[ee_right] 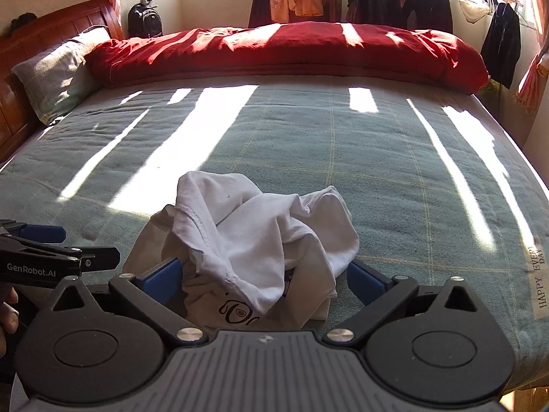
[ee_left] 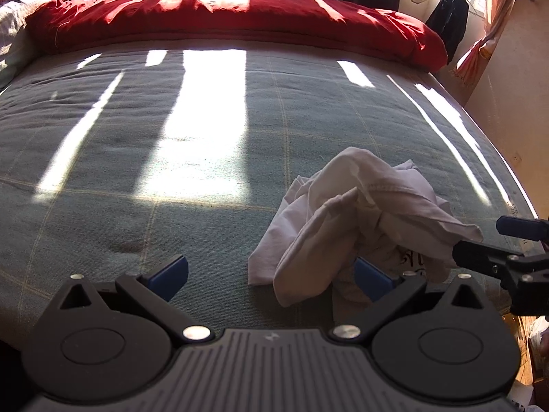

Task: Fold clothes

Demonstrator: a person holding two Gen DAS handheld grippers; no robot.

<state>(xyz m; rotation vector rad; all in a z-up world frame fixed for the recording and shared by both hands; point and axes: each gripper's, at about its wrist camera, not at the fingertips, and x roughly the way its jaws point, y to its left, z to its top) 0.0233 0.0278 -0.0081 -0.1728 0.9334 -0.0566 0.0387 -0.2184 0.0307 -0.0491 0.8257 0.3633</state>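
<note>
The right gripper point(ee_right: 264, 274) stands with fingers spread on either side of the crumpled white T-shirt point(ee_right: 260, 233), which hides its own black print in its folds. The left gripper point(ee_left: 271, 271) is also spread, its right pad point(ee_left: 372, 276) partly covered by cloth. The shirt lies near the bed's point(ee_right: 394, 171) front edge.

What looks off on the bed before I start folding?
Only the white T-shirt: it lies crumpled in a heap on the green bedspread, print partly buried, no edge laid flat. Both the left gripper and the right gripper are open and hold nothing.
</note>
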